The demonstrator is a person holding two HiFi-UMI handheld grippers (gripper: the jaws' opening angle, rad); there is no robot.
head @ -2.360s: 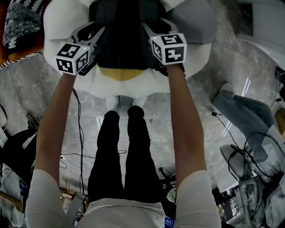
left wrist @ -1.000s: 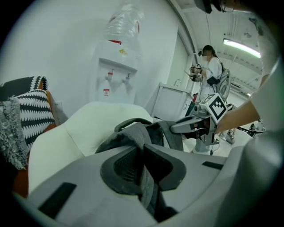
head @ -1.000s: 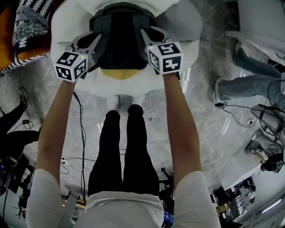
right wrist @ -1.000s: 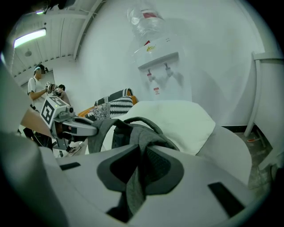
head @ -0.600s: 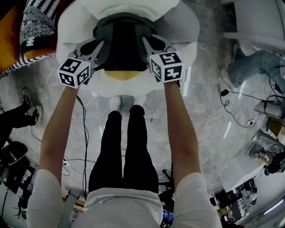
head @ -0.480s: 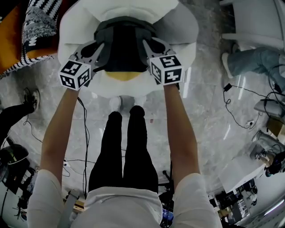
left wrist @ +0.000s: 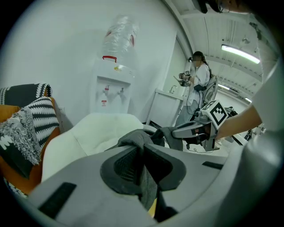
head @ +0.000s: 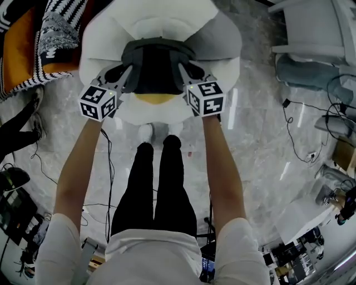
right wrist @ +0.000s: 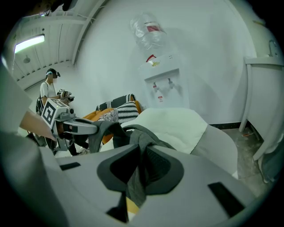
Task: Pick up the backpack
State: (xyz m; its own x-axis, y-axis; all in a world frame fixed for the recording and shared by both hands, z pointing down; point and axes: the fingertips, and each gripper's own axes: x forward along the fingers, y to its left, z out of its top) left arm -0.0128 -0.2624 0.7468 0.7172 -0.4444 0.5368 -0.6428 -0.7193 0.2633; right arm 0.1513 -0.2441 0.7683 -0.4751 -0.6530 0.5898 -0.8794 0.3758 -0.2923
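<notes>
The left tool (left wrist: 141,153) pinches one strap (left wrist: 133,138) of the backpack (head: 156,69), jaws nearly closed. The right tool (right wrist: 141,155) pinches the other strap (right wrist: 144,135).

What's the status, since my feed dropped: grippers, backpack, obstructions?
Left gripper shut on backpack strap; right gripper shut on the other. Backpack between them, over white chair. Nothing in the way.

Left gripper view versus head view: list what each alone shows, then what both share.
Only the left gripper view: the water dispenser and a person standing at the back. Only the head view: the wearer's legs and cables on the floor. Both: the white chair, the striped cushion, and the backpack gripped by the left gripper and the right gripper.
</notes>
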